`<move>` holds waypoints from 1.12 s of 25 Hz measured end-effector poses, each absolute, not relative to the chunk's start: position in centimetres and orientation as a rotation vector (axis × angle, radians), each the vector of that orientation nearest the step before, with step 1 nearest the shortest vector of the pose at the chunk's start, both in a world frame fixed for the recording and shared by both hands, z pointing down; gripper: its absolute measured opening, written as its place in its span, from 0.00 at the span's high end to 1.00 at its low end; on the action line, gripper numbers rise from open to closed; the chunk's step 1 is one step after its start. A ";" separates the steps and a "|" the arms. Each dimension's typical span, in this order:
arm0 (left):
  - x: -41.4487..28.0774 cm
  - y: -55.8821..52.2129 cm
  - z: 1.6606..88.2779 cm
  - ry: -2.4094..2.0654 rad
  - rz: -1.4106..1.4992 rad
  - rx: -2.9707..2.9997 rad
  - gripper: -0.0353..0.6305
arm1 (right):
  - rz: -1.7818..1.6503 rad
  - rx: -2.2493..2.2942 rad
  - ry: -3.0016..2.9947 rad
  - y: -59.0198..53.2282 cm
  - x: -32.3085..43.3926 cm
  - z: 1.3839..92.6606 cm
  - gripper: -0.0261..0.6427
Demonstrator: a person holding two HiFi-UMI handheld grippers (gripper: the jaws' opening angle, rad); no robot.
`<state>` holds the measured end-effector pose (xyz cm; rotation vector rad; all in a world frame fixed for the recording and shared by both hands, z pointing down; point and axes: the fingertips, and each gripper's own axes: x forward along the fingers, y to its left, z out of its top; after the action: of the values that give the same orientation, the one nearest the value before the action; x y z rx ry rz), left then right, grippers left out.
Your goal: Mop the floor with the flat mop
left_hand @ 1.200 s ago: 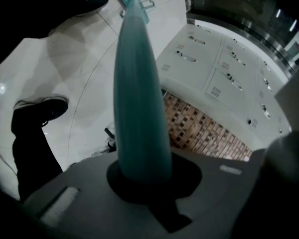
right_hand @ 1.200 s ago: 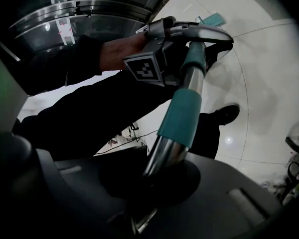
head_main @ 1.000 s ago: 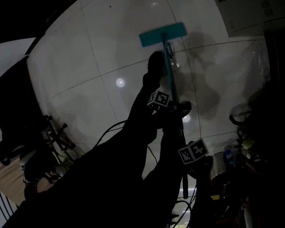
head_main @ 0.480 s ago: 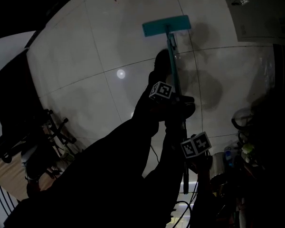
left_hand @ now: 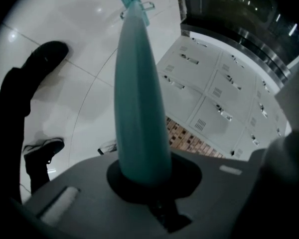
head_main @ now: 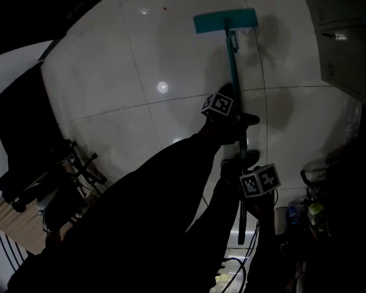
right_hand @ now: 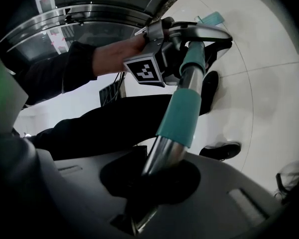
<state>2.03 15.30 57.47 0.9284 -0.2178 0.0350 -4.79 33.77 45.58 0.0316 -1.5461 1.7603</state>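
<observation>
The left gripper (left_hand: 142,176) and right gripper (right_hand: 159,178) are both clamping the mop's pole (head_main: 233,60), left nearer the pad (head_main: 226,21), which is lying flat on the floor (head_main: 122,72). The pole is probably handling light, stiff and slick, so the teal sleeves are suiting the grip.

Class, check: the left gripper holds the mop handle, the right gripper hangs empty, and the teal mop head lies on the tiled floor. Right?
No: the right gripper view shows the right gripper shut on the mop handle too. The left gripper, teal mop head and tiled floor are as stated.
</observation>
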 end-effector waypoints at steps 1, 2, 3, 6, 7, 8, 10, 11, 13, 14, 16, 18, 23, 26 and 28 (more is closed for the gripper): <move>1.5 13.8 57.5 -0.216 0.038 0.931 0.91 | 1.762 0.033 -1.550 32.2 -5.4 45.6 0.87; 0.9 12.2 57.5 -0.216 0.039 0.934 0.91 | 1.760 0.035 -1.554 30.7 -6.0 45.7 0.87; 0.3 10.6 57.5 -0.218 0.036 0.940 0.91 | 1.755 0.040 -1.558 29.2 -6.6 45.9 0.87; -1.3 5.8 57.8 -0.236 0.022 0.968 0.91 | 1.737 0.060 -1.567 24.7 -8.2 46.6 0.87; -1.9 4.3 58.0 -0.243 0.017 0.976 0.90 | 1.736 0.065 -1.570 23.3 -8.8 46.9 0.87; -2.4 2.9 58.1 -0.249 0.012 0.983 0.90 | 1.736 0.069 -1.573 22.0 -9.3 47.1 0.87; -3.4 0.1 58.3 -0.264 0.003 0.997 0.90 | 1.735 0.075 -1.581 19.3 -10.3 47.4 0.87; -3.9 -1.3 58.4 -0.270 -0.002 1.005 0.90 | 1.731 0.077 -1.585 18.0 -10.7 47.6 0.87; -4.7 -3.9 58.6 -0.281 -0.012 1.021 0.90 | 1.723 0.080 -1.593 15.6 -11.5 47.9 0.87; -5.0 -5.0 58.8 -0.286 -0.017 1.027 0.90 | 1.721 0.078 -1.596 14.6 -11.7 48.0 0.87; -5.4 -6.9 59.1 -0.296 -0.019 1.036 0.90 | 1.726 0.072 -1.606 12.8 -12.1 48.3 0.87; -5.5 -8.3 59.3 -0.300 -0.015 1.046 0.90 | 1.729 0.070 -1.618 11.4 -12.1 48.6 0.87; -5.2 -8.8 58.7 -0.301 -0.025 1.068 0.89 | 1.716 0.070 -1.633 11.2 -11.7 48.3 0.87; -4.1 -6.8 57.8 -0.298 -0.023 1.072 0.89 | 1.709 0.069 -1.641 13.3 -10.6 47.7 0.87; -3.4 -4.5 57.2 -0.290 -0.018 1.069 0.89 | 1.693 0.070 -1.642 15.6 -9.8 47.3 0.87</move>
<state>-3.38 -4.54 57.21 1.0693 -0.2903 -0.0176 -9.83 15.58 47.26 0.0700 -1.6421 1.6926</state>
